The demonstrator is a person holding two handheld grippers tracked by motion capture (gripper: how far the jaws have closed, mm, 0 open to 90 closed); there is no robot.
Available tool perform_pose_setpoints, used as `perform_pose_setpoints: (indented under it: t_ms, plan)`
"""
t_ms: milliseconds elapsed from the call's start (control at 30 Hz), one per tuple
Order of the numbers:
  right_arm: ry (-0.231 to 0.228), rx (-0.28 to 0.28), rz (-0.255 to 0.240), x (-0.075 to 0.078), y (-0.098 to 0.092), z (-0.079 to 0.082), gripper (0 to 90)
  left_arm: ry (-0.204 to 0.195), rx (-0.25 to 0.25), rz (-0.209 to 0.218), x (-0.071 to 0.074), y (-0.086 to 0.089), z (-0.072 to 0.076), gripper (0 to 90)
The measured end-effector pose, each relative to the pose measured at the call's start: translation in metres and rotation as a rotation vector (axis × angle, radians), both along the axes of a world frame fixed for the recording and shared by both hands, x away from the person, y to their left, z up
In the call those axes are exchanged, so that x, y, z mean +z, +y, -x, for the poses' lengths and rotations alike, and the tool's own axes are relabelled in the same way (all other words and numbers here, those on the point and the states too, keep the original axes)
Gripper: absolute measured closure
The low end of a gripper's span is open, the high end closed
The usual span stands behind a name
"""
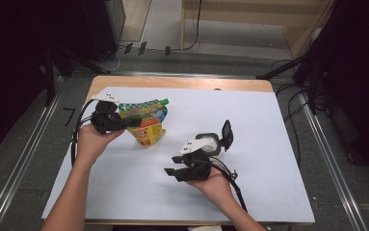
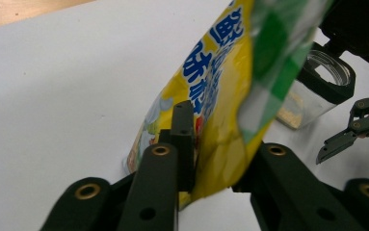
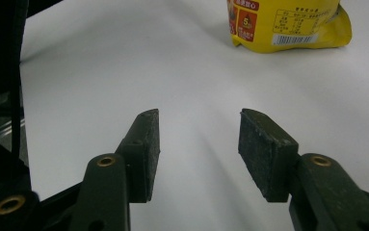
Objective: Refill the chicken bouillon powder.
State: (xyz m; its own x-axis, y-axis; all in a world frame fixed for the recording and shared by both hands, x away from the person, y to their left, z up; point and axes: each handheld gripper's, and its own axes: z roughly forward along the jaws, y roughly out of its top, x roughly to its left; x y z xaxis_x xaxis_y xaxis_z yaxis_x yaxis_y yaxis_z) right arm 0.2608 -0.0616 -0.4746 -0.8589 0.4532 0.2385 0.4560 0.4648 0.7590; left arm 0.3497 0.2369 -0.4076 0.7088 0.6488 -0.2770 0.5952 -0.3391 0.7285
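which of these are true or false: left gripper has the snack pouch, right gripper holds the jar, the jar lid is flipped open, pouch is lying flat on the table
1. The left gripper has the yellow snack pouch between its jaws. True.
2. The right gripper holds the jar. False: its jaws stand apart with nothing between them, over the white table cover.
3. The jar's black lid is flipped open. True.
4. The pouch lies flat on the table. False: it stands up in the left gripper's grip.

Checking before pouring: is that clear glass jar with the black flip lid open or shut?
Open. The clear glass jar shows a bare mouth, and its black flip lid stands swung up.
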Motion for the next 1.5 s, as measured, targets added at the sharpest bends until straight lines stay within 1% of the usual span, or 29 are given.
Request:
perform_pose_setpoints:
  t_ms: [33, 100, 167, 200, 267, 333, 367, 433, 467, 533, 567, 600, 667, 700, 800, 867, 933, 967, 1067, 1100, 1167, 1200, 1300, 1400, 1433, 1467, 1500]
  plan:
    - [0.001, -0.004, -0.008, -0.001, -0.001, 0.001, 51.1, -0.003, 0.006, -0.001, 0.000, 0.000, 0.000, 85.4]
    - [-0.013, 0.001, 0.003, -0.003, -0.002, 0.002, 51.0, 0.016, 0.008, 0.006, 0.001, -0.001, 0.000, 90.0]
    - [-0.018, -0.002, 0.003, -0.005, -0.003, 0.003, 50.7, 0.024, 0.014, -0.004, 0.003, -0.004, 0.000, 90.0]
    - [-0.019, -0.007, 0.003, -0.005, -0.004, 0.003, 50.7, 0.026, 0.024, 0.000, 0.004, -0.005, 0.000, 90.0]
    - [-0.028, -0.012, 0.004, -0.007, -0.005, 0.003, 50.7, 0.025, 0.032, 0.011, 0.008, -0.006, 0.002, 90.0]
    - [-0.028, -0.018, -0.001, -0.008, -0.005, 0.003, 50.6, 0.028, 0.030, 0.039, 0.013, -0.006, 0.003, 90.0]
    - [-0.028, -0.019, -0.003, -0.009, -0.004, 0.003, 50.4, 0.024, 0.031, 0.047, 0.016, -0.007, 0.005, 90.0]
    - [-0.033, -0.019, -0.004, -0.010, -0.002, 0.003, 50.4, 0.022, 0.021, 0.050, 0.022, -0.008, 0.007, 90.0]
    - [-0.036, -0.016, -0.004, -0.011, -0.001, 0.004, 50.4, 0.027, 0.016, 0.059, 0.025, -0.009, 0.009, 90.0]
    - [-0.033, -0.017, -0.001, -0.013, 0.001, 0.005, 50.4, 0.035, 0.013, 0.056, 0.030, -0.011, 0.011, 90.0]
    - [-0.030, -0.019, 0.003, -0.014, 0.002, 0.005, 50.5, 0.043, 0.009, 0.068, 0.034, -0.013, 0.013, 90.0]
    - [-0.030, -0.019, 0.003, -0.014, 0.002, 0.005, 50.5, 0.043, 0.009, 0.068, 0.034, -0.013, 0.013, 90.0]
    - [-0.030, -0.019, 0.003, -0.017, 0.004, 0.005, 50.7, 0.041, 0.009, 0.075, 0.040, -0.016, 0.016, 90.0]
    - [-0.030, -0.020, 0.008, -0.019, 0.006, 0.006, 50.8, 0.032, -0.003, 0.072, 0.045, -0.019, 0.019, 90.0]
    - [-0.027, -0.023, 0.009, -0.021, 0.007, 0.005, 51.0, 0.028, -0.014, 0.076, 0.049, -0.022, 0.022, 90.0]
    - [-0.015, -0.033, 0.000, -0.024, 0.010, 0.003, 51.0, 0.036, -0.018, 0.090, 0.052, -0.024, 0.024, 90.0]
    - [-0.012, -0.033, -0.002, -0.025, 0.010, 0.002, 51.0, 0.057, -0.028, 0.111, 0.055, -0.026, 0.025, 90.0]
    - [-0.011, -0.034, -0.003, -0.026, 0.011, 0.001, 51.0, 0.062, -0.033, 0.120, 0.056, -0.027, 0.027, 90.0]
    - [-0.009, -0.038, -0.004, -0.029, 0.012, -0.001, 51.0, 0.061, -0.056, 0.121, 0.062, -0.031, 0.032, 90.0]
    - [-0.011, -0.038, -0.005, -0.029, 0.012, -0.002, 51.0, 0.054, -0.061, 0.119, 0.065, -0.033, 0.034, 90.0]
    - [-0.027, -0.036, -0.013, -0.031, 0.014, -0.002, 50.7, 0.049, -0.075, 0.122, 0.069, -0.037, 0.039, 90.0]
    - [-0.034, -0.040, -0.014, -0.032, 0.014, -0.002, 50.5, 0.043, -0.079, 0.118, 0.071, -0.039, 0.041, 90.0]
    - [-0.059, -0.055, -0.025, -0.033, 0.016, -0.003, 50.3, 0.041, -0.093, 0.126, 0.077, -0.043, 0.047, 90.0]
    - [-0.087, -0.077, -0.043, -0.032, 0.016, -0.002, 49.4, 0.049, -0.118, 0.139, 0.080, -0.047, 0.051, 90.0]
    - [-0.101, -0.093, -0.060, -0.030, 0.016, -0.001, 49.2, 0.054, -0.122, 0.148, 0.081, -0.049, 0.053, 90.0]
    - [-0.112, -0.098, -0.070, -0.029, 0.015, -0.001, 49.0, 0.056, -0.133, 0.152, 0.082, -0.049, 0.054, 90.0]
    - [-0.112, -0.098, -0.070, -0.029, 0.015, -0.001, 49.0, 0.057, -0.140, 0.155, 0.083, -0.050, 0.055, 90.0]
